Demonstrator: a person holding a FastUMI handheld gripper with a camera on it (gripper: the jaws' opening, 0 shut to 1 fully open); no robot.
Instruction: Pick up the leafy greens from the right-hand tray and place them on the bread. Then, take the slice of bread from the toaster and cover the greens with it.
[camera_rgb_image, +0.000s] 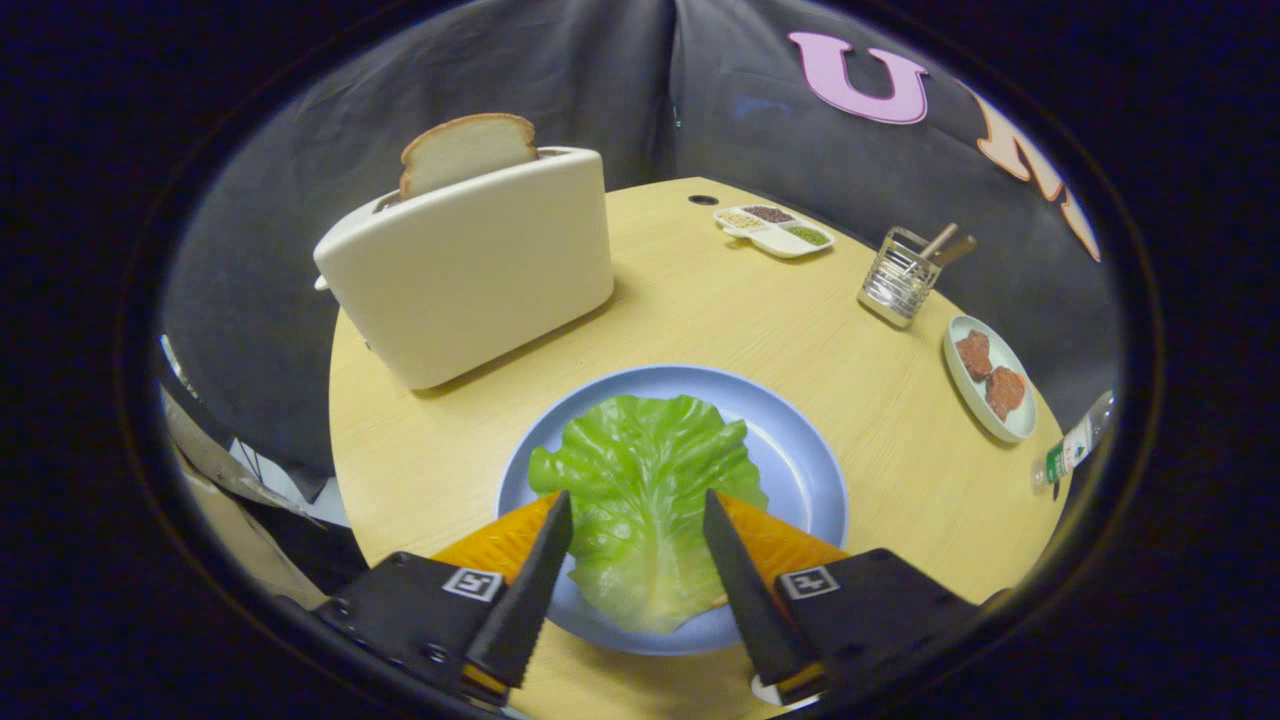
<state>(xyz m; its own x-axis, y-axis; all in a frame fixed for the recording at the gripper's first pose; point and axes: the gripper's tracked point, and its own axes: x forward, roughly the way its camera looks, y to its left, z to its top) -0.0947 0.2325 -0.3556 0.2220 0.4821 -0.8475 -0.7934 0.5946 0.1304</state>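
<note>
Two black fingers (535, 560) frame the scene, and the gripper (637, 505) stands spread wide, released, holding nothing. Between the fingers lies the lettuce leaf (640, 500), flat on the blue plate (800, 470), its near end reaching back between the fingertips without either finger pressing on it. A sliver of brown at the leaf's near right edge may be the bread beneath; I cannot tell for sure. Beyond the plate, off to the left, sits the cream toaster (470, 270) on the round wooden table (700, 310), and a slice of bread (467, 150) pokes up out of its slot. Farther back there's a divided dish of seeds (773, 230), then a wire utensil holder (900, 280), and a small plate of reddish meat pieces (988, 378) out right. A bottle (1075, 445) lies at the table's right edge.
</note>
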